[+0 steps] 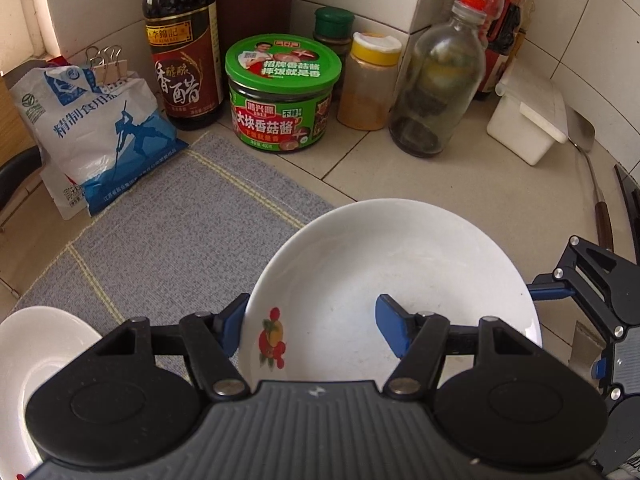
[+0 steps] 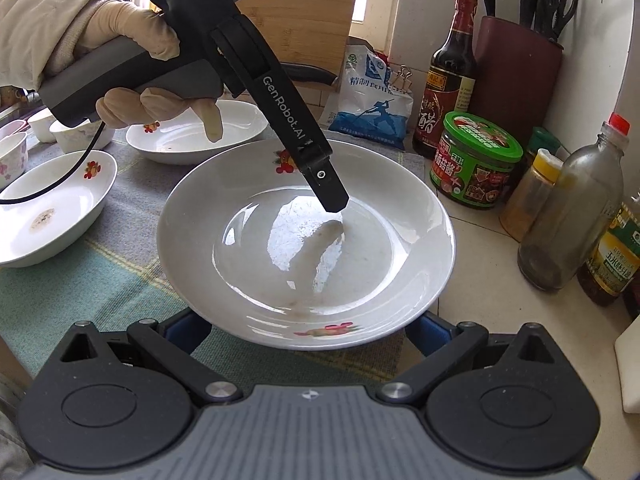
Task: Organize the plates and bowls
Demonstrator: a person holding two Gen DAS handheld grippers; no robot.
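Note:
A white deep plate (image 1: 400,272) with fruit prints hangs over the edge of the grey mat (image 1: 180,220). My left gripper (image 1: 312,326) straddles its near-left rim, one blue pad outside and the other inside the well, shut on it. In the right wrist view a gloved hand (image 2: 132,36) holds that gripper, and one of its fingers (image 2: 330,188) touches the plate's (image 2: 280,240) inside. My right gripper (image 2: 308,332) stands wide, and the plate's near rim hides both its fingertips. One of its fingers (image 1: 548,291) meets the plate's right edge.
More white dishes sit on the cloth: an oval one (image 2: 240,128), a stained one (image 2: 52,208), small bowls (image 2: 16,152). Along the wall stand a salt bag (image 1: 100,136), vinegar bottle (image 1: 184,60), green jar (image 1: 280,96), spice jar (image 1: 370,84), glass bottle (image 1: 436,80) and white box (image 1: 528,120).

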